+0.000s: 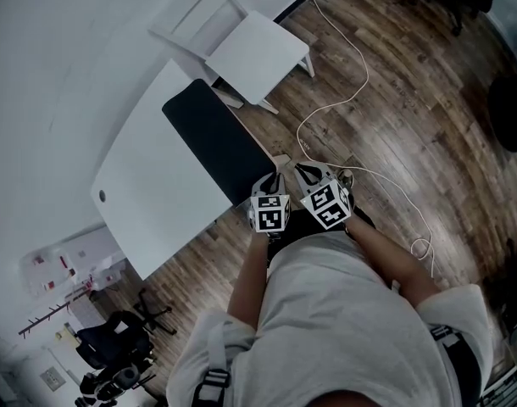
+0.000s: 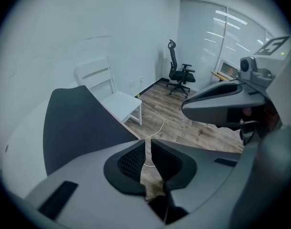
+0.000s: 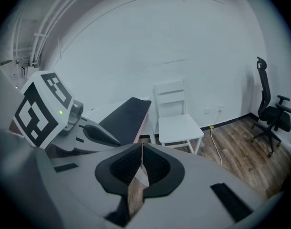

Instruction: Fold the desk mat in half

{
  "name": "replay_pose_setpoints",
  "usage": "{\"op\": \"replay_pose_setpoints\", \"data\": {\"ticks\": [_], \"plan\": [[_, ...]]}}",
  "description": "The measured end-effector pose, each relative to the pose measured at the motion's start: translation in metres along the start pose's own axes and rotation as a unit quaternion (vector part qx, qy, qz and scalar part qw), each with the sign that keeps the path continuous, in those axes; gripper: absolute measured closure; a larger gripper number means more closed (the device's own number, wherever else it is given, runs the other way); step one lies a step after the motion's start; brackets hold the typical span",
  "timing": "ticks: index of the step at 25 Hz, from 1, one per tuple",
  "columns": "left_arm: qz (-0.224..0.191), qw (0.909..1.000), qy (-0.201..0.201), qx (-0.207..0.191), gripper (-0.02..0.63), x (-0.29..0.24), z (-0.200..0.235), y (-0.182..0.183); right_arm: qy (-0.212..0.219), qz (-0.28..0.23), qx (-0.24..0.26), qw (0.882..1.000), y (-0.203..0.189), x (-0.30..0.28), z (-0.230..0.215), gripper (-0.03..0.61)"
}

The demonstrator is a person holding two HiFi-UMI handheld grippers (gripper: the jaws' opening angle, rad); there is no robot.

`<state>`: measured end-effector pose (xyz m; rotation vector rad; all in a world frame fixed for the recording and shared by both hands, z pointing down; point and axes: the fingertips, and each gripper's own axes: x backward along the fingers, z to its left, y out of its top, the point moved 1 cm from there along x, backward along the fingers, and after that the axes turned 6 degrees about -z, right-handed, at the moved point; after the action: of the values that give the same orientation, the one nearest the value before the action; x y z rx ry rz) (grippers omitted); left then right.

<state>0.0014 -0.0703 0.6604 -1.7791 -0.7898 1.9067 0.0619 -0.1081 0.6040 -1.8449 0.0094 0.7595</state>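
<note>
The black desk mat (image 1: pixel 216 138) lies as a long strip along the right edge of the white table (image 1: pixel 157 193). In the right gripper view the mat (image 3: pixel 126 116) shows a pinkish side edge. Both grippers hover side by side just off the table's near right corner, clear of the mat. My left gripper (image 1: pixel 269 181) has its jaws a narrow gap apart with only floor seen between them (image 2: pixel 148 149). My right gripper (image 1: pixel 309 173) is shut with nothing in it, its tips meeting (image 3: pixel 142 159). The mat (image 2: pixel 78 123) fills the left of the left gripper view.
A white chair (image 1: pixel 250 49) stands at the table's far end, next to the mat. A white cable (image 1: pixel 352 91) snakes across the wooden floor to the right. A black office chair (image 2: pixel 179 73) stands by the window, another one (image 1: pixel 114 337) near the table's left end.
</note>
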Motion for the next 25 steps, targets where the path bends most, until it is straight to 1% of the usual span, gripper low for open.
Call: {"op": "replay_pose_setpoints", "data": {"ticks": [2,4,5,7,9,10,13,15,18,20,22,25], "plan": [[-0.002,1.0,0.001,0.006,0.571,-0.002,-0.004,-0.007,-0.005,0.001,0.0,1.0,-0.002,0.002,-0.006,0.537],[-0.009,0.9999,-0.001,0.005,0.572,0.004,-0.008,-0.004,-0.014,-0.002,0.0,1.0,-0.005,0.006,-0.011,0.537],[-0.015,0.9998,-0.002,0.012,0.576,0.009,-0.009,-0.001,-0.018,-0.003,0.001,1.0,-0.004,0.008,-0.011,0.537],[-0.034,0.9987,-0.003,0.037,0.586,0.017,-0.008,0.002,-0.023,-0.006,0.005,1.0,-0.001,0.013,-0.009,0.537],[-0.056,0.9966,0.003,0.06,0.595,0.024,-0.007,0.005,-0.018,-0.021,0.002,1.0,0.005,0.018,-0.002,0.537],[-0.067,0.9956,0.007,0.065,0.597,0.029,-0.007,0.008,-0.014,-0.033,-0.001,0.999,0.009,0.022,0.003,0.537],[-0.105,0.9923,0.018,0.063,0.601,0.052,-0.005,0.023,-0.008,-0.066,0.002,0.998,0.024,0.03,0.018,0.537],[-0.138,0.9871,0.032,0.074,0.601,0.072,-0.001,0.032,-0.005,-0.077,0.015,0.997,0.031,0.033,0.026,0.537],[-0.177,0.9779,0.057,0.095,0.601,0.103,0.006,0.035,0.013,-0.097,0.029,0.995,0.046,0.039,0.048,0.537],[-0.196,0.9736,0.071,0.093,0.601,0.12,0.005,0.038,0.023,-0.112,0.044,0.992,0.058,0.046,0.061,0.537],[-0.219,0.9686,0.082,0.086,0.601,0.14,0.001,0.045,0.021,-0.127,0.058,0.99,0.07,0.055,0.07,0.538],[-0.267,0.9541,0.107,0.084,0.601,0.175,0.002,0.052,0.014,-0.146,0.071,0.987,0.086,0.067,0.087,0.538]]}}
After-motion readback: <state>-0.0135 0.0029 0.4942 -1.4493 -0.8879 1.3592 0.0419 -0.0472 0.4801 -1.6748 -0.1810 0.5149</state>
